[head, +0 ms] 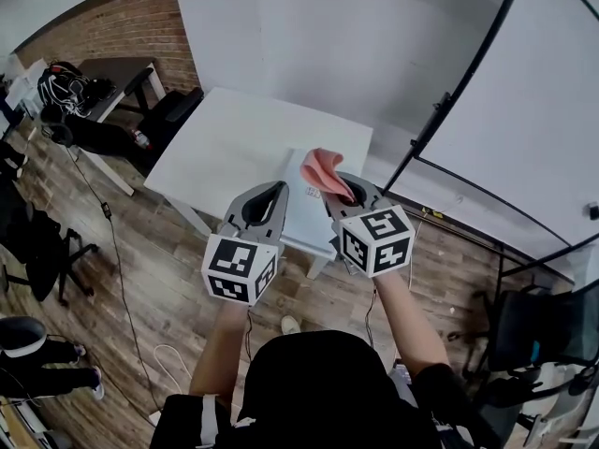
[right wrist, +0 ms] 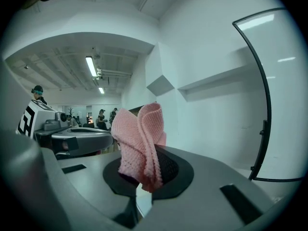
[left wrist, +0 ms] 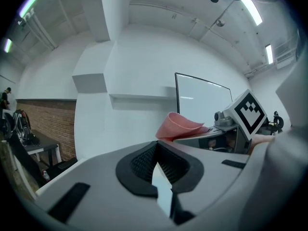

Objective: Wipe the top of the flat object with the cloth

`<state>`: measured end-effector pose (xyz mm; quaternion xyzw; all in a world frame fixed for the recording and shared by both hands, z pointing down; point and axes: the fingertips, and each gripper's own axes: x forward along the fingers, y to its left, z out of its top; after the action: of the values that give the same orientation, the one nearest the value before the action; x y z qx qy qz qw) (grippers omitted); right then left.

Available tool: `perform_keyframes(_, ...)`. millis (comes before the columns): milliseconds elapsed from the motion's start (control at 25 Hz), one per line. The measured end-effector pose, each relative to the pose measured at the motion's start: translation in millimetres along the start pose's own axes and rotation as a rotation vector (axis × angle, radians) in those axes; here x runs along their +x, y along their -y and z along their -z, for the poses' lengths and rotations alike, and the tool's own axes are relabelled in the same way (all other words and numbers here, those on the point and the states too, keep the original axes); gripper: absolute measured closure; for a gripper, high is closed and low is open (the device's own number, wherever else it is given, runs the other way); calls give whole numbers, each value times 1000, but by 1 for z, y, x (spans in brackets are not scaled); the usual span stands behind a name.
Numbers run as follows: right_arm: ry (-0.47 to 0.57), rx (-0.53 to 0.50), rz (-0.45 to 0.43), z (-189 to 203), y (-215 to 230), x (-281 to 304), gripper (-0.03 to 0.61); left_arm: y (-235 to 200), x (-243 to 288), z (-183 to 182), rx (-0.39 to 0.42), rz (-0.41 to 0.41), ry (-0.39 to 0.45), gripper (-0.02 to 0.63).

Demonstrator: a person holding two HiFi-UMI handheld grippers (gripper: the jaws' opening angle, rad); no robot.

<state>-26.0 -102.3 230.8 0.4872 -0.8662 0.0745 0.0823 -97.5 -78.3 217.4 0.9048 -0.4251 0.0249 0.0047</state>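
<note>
My right gripper (head: 349, 188) is shut on a pink knitted cloth (head: 323, 169), which stands up in a bunch from its jaws (right wrist: 139, 143). Both grippers are held side by side in the air, over the near edge of a white table (head: 234, 138). A pale flat slab (head: 307, 215) lies on the table's near right part, partly hidden behind the grippers. My left gripper (head: 277, 189) is shut with nothing between its pads (left wrist: 155, 154). In the left gripper view the cloth (left wrist: 180, 125) and the right gripper's marker cube (left wrist: 249, 110) show close on the right.
A whiteboard on a black stand (head: 487, 101) fills the right side. A desk with a dark bag (head: 70, 87) stands at the back left, with black chairs (head: 37, 251) on the wooden floor and cables (head: 117, 251) trailing across it. People stand far off (right wrist: 37, 93).
</note>
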Motion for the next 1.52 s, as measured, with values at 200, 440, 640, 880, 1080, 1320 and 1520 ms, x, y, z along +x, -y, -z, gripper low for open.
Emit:
perform_keyframes(200,24,2,-23,-6,5,-30,534,30,4,-13,16,-9,11,603)
perform_keyframes(440,47,-40,-24,-13,18,-79,534,72,0,-33,23,-38,34,603)
perform_keyframes(640,84,-29,-50,-16,19,-114,534,105,-8,-37,30,-53,39,603)
perform_keyframes(880,101,-20,-65,-11,20,-159,534,153,-21,-40,46,-48,50,603)
perform_keyframes(1080,113,-23,-84,-7,17,-186,534,174,-38,-41,54,-74,52,603)
perform_keyframes(1320,115,-29,-112,1,8,-202,534,191,-54,-43,67,-91,56,603)
perform_keyframes(1520,121,-31,-127,2,1,-210,534,197,-65,-45,77,-108,55,603)
